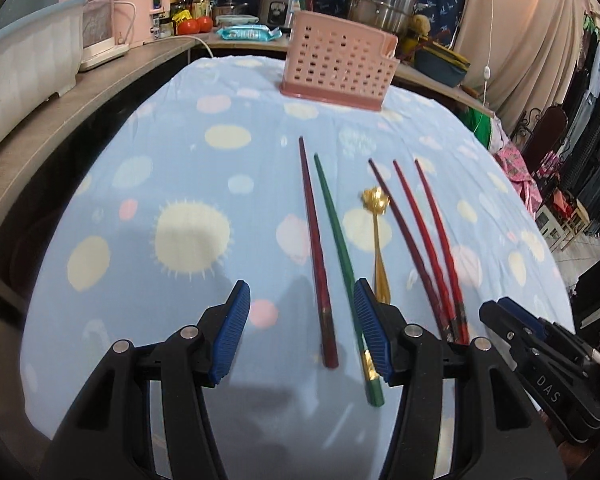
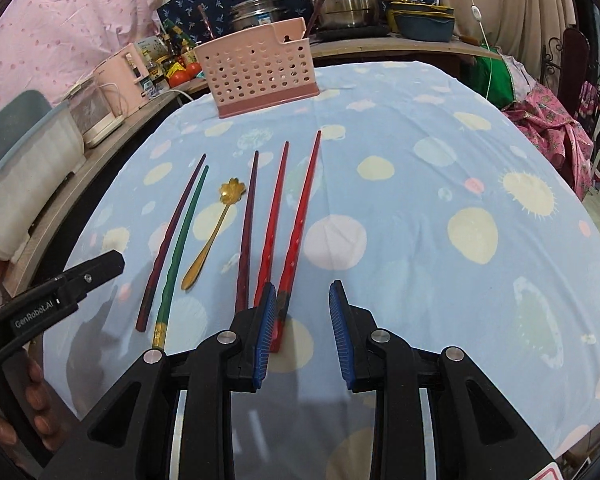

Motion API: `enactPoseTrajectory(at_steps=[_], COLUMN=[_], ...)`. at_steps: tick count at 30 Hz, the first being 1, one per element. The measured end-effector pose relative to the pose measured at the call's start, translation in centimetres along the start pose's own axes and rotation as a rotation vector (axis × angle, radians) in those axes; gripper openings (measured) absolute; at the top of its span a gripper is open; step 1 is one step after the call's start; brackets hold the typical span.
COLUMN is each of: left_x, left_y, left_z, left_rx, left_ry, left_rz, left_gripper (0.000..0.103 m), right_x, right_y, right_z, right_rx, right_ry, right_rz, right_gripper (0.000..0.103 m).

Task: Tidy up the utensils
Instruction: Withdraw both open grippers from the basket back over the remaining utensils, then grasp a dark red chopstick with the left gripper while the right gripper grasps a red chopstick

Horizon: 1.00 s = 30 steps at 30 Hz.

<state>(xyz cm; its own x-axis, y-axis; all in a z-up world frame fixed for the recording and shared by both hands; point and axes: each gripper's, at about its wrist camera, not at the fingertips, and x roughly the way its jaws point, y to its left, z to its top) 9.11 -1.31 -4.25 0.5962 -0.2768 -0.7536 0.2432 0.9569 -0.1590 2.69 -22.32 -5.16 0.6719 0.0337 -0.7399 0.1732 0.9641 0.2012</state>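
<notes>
Several chopsticks and a gold spoon lie side by side on the blue spotted cloth. From the left: a dark red chopstick, a green one, the spoon, then three red ones. My left gripper is open, low over the near ends of the dark red and green chopsticks. My right gripper is open over the near end of the rightmost red chopstick. A pink perforated holder stands at the far edge, with sticks in it; it also shows in the right wrist view.
A wooden counter runs along the left and back with a white tub, appliances, bottles and steel pots. Clothes racks hang at the right. Bare cloth lies to the right of the utensils.
</notes>
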Motion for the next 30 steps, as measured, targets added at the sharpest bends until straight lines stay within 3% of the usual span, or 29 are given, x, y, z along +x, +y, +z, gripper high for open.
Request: enactPoseTrajectory(at_steps=[30], left_x=[2.1], left_y=[-0.5], left_z=[-1.7], left_rx=[0.019], left_ry=[0.043], left_rz=[0.031], left_gripper=[0.05], right_x=[1.4], right_y=[0.9], right_z=[-1.1], right_rx=[-0.018], right_ry=[0.034], right_rz=[0.005], right_gripper=[0.028])
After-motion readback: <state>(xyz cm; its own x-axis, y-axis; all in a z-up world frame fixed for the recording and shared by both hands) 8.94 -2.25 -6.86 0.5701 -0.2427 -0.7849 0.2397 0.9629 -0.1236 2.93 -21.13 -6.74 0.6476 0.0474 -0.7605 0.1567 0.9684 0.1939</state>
